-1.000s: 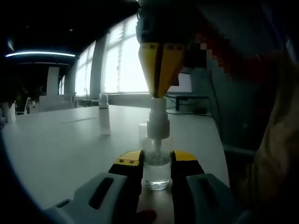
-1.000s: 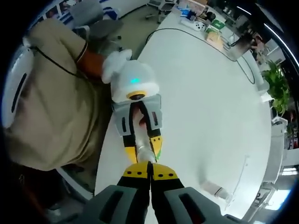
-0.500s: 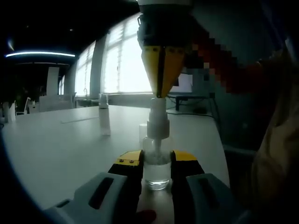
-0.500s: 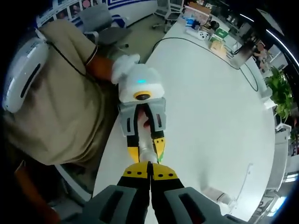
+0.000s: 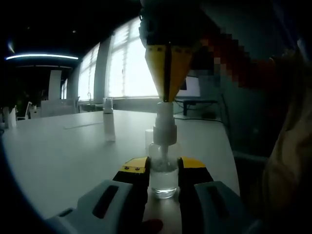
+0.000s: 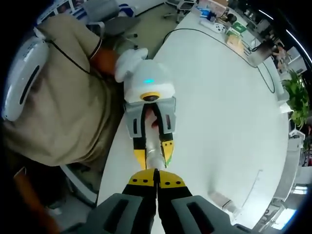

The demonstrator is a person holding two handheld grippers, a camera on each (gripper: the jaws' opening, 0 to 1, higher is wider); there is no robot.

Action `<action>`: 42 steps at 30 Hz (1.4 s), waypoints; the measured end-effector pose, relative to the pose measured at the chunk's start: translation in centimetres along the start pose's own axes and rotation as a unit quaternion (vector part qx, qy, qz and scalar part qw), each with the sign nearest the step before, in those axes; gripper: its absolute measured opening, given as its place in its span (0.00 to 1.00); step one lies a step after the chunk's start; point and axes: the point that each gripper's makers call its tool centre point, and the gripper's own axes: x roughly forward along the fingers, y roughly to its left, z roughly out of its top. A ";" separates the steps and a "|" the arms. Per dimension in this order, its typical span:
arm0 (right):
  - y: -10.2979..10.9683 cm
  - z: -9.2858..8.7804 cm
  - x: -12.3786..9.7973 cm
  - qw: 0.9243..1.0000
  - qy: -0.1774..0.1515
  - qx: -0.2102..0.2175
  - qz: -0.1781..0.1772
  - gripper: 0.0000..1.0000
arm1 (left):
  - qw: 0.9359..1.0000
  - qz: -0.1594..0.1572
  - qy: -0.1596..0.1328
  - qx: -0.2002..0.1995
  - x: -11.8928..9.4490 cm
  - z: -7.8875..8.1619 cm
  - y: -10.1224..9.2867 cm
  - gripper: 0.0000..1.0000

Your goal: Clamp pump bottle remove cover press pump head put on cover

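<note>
A clear pump bottle stands upright on the white table, and my left gripper is shut on its body. Its white pump head rises above the jaws. My right gripper comes down from above, shut, with its yellow tips touching the top of the pump head. In the right gripper view I look straight down: my right gripper is shut over the bottle, which sits between the left gripper's yellow fingers. A clear cover stands apart on the table, to the left.
The person holding the grippers, in a tan shirt, sits at the table edge. A small clear thing lies on the table. Boxes and clutter sit at the far end; an office chair stands on the floor.
The right gripper lifted slightly half a second ago and has come back down onto the pump head. The left gripper and the bottle have not moved.
</note>
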 end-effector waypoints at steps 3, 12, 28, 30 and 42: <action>-0.1 0.0 0.0 1.000 0.005 0.000 0.000 0.00 | 1.000 0.001 0.000 0.000 0.0 0.0 0.0 0.14; -0.1 -0.1 0.0 1.000 0.012 0.000 0.003 0.00 | 1.000 0.000 -0.001 -0.001 0.0 0.0 0.0 0.14; -0.1 -0.1 0.0 1.000 0.012 0.000 0.000 0.00 | 1.000 0.001 -0.001 0.000 0.0 0.0 0.1 0.14; -0.1 -0.1 0.0 1.000 0.012 0.001 0.001 0.00 | 1.000 0.001 -0.001 0.000 0.0 0.0 0.1 0.14; -0.1 -0.2 0.3 1.000 0.003 0.017 0.009 0.00 | 1.000 0.001 0.000 -0.001 0.0 0.0 0.0 0.14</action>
